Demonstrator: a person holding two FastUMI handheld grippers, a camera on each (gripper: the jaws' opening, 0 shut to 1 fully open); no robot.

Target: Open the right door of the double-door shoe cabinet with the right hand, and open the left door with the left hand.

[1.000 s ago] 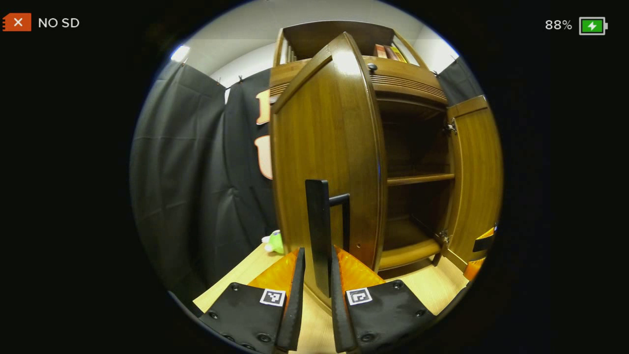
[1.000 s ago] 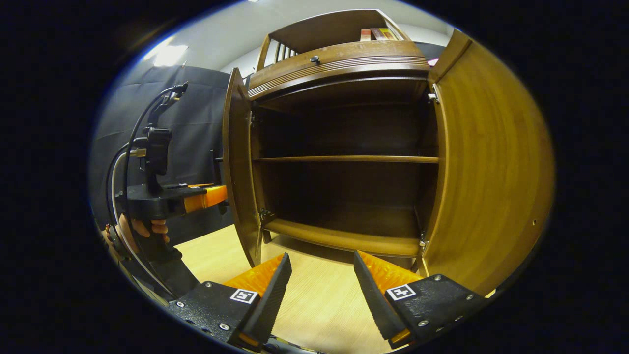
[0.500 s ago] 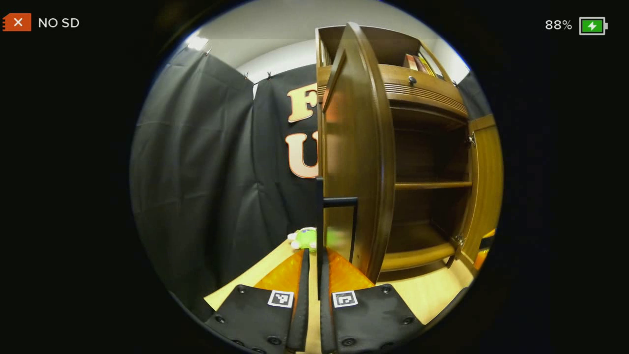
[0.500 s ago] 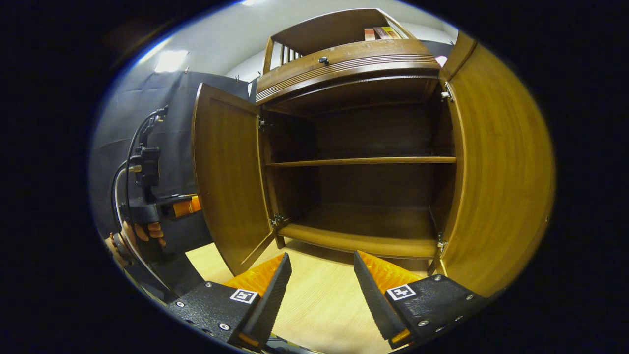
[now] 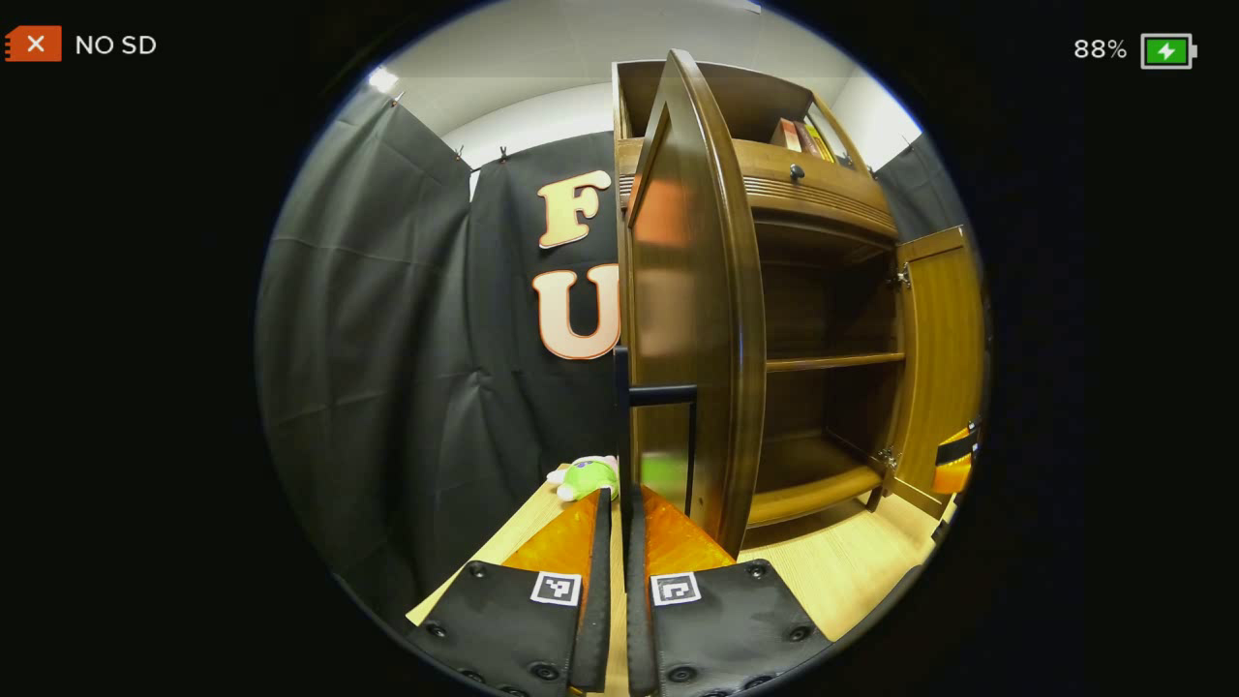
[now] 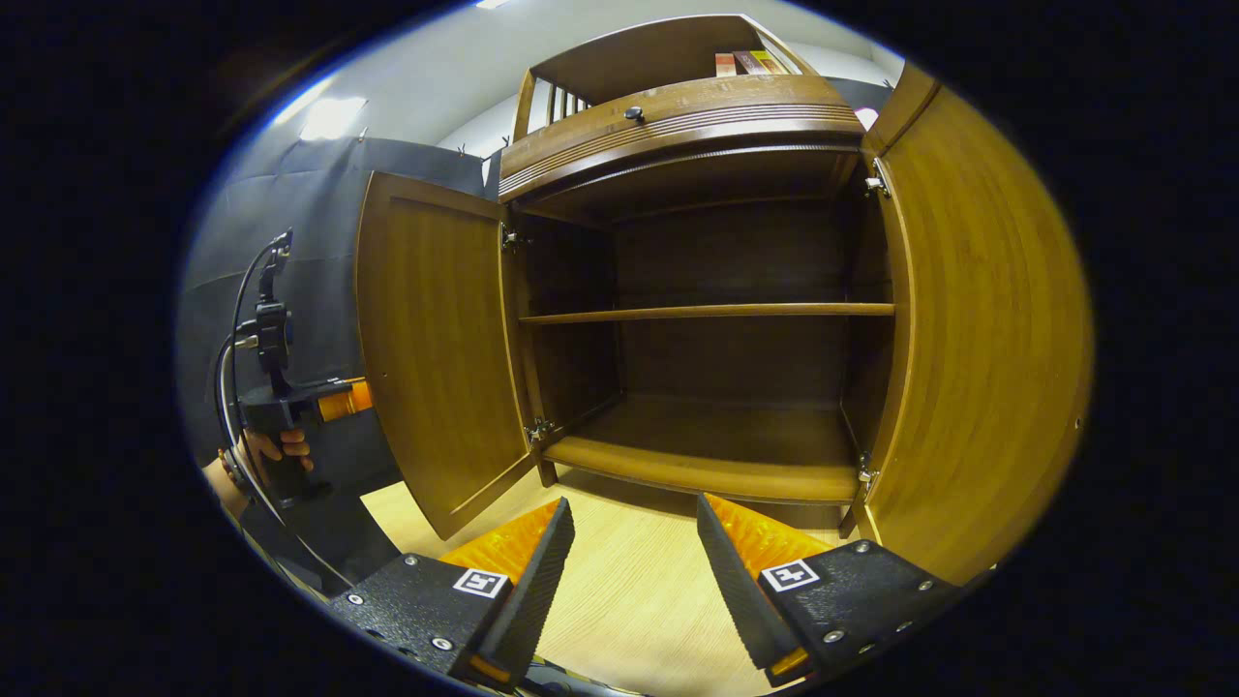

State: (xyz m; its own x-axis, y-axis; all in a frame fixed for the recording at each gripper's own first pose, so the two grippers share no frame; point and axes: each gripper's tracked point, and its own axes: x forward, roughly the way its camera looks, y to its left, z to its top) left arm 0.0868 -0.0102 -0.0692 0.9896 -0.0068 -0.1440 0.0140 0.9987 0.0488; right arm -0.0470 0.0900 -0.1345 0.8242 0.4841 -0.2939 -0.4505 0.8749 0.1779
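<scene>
Your left gripper [image 5: 616, 503] is closed on the handle [image 5: 624, 426] of the left door [image 5: 692, 290], both fingers pinching the thin bar. Over the last second that door has swung from roughly half open to wide: in the right gripper view its inner face [image 6: 436, 339] now turns fully toward you, where a second ago it was nearly edge-on. Your hand [image 6: 276, 450] has carried the gripper out to the side with it. The right door [image 6: 978, 329] stands wide too, and your right gripper [image 6: 634, 537] hovers with its fingers well apart, holding nothing, in front of the bare cabinet [image 6: 716, 319]. By the look of it, both doors are open; you likely need only let go of the handle.
</scene>
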